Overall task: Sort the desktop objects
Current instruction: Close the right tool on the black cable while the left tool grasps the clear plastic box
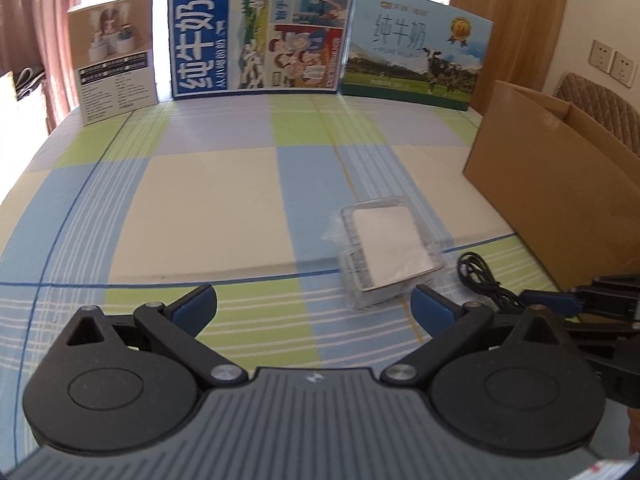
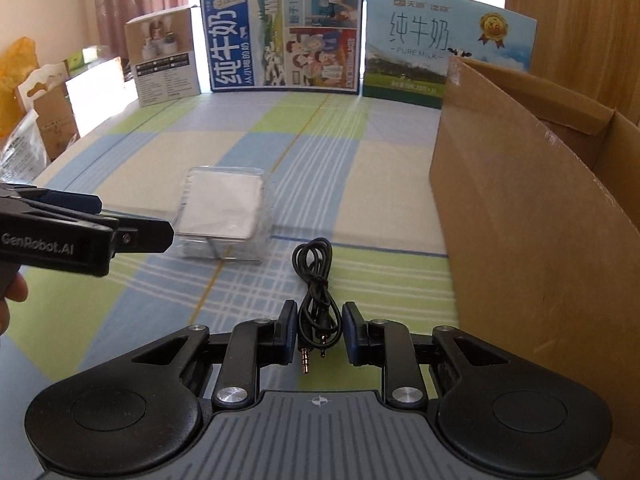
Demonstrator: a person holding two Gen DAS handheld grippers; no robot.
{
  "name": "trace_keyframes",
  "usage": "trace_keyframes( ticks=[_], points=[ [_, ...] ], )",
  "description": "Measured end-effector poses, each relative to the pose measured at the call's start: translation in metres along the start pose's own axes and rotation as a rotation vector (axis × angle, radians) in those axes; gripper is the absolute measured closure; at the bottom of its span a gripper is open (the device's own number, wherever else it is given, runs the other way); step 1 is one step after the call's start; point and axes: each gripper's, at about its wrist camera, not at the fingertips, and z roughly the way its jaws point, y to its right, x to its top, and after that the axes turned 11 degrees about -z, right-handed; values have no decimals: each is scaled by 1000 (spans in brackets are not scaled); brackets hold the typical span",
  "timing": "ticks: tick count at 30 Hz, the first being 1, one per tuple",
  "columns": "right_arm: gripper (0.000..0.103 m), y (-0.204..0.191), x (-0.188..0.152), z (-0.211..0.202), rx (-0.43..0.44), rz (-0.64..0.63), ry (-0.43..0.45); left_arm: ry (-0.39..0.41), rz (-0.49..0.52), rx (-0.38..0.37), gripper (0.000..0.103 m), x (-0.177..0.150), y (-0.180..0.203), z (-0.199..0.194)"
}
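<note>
A clear plastic box (image 1: pixel 386 250) with a white pad inside lies on the checked tablecloth, just ahead and right of my left gripper (image 1: pixel 314 308), which is wide open and empty. The box also shows in the right wrist view (image 2: pixel 224 218). A coiled black audio cable (image 2: pixel 314 280) lies on the cloth with its plug ends between the fingers of my right gripper (image 2: pixel 319 330). The jaws stand partly open on either side of the cable, not touching it. The cable also shows in the left wrist view (image 1: pixel 480 278). The left gripper appears in the right wrist view (image 2: pixel 100 232) at the left.
An open cardboard box (image 2: pixel 532 216) stands at the right, also in the left wrist view (image 1: pixel 556 184). Milk cartons (image 1: pixel 260 28) and a small product box (image 1: pixel 116 56) stand along the table's far edge. Bags and boxes (image 2: pixel 36 120) sit beyond the left edge.
</note>
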Motion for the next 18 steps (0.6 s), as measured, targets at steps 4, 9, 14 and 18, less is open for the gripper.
trace_keyframes(
  ticks=[4, 9, 14, 18],
  points=[
    [82, 4, -3, 5, -13, 14, 7, 9, -3, -33, 2, 2, 9, 6],
    [82, 8, -4, 10, -22, 44, 19, 7, -27, -65, 2, 5, 19, 17],
    [82, 11, -5, 10, -20, 55, 23, -8, -30, -66, 2, 5, 27, 33],
    [82, 12, -6, 10, -19, 56, 25, -24, -36, -48, 2, 5, 31, 48]
  ],
)
